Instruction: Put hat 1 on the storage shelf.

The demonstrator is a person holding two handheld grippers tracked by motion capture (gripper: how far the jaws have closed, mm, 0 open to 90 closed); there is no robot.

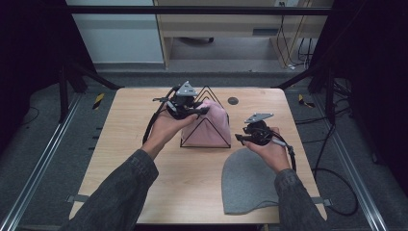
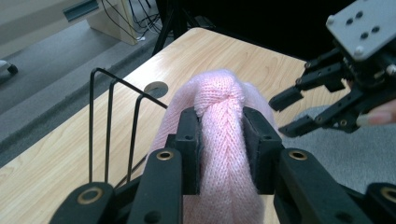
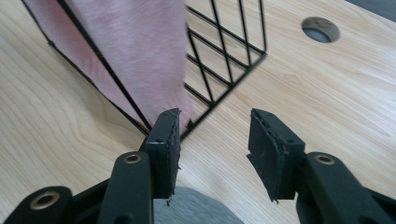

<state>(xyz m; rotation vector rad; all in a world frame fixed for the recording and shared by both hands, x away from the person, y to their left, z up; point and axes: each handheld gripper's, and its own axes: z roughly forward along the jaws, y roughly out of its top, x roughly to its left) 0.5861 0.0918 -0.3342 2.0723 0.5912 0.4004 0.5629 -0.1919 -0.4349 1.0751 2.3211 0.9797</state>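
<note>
A pink knit hat is draped over a black wire triangular rack at the middle of the table. My left gripper is at the rack's top, shut on a fold of the pink hat, which bulges between the pads. A grey hat lies flat at the front right. Just above its far edge my right gripper stands open with nothing between its jaws. In the right gripper view the right gripper points at the rack's lower corner and the pink hat.
The wooden table has a round cable hole behind the rack. Bare wood lies left of the rack and along the front left. Black frame legs and cables stand on the floor at both sides.
</note>
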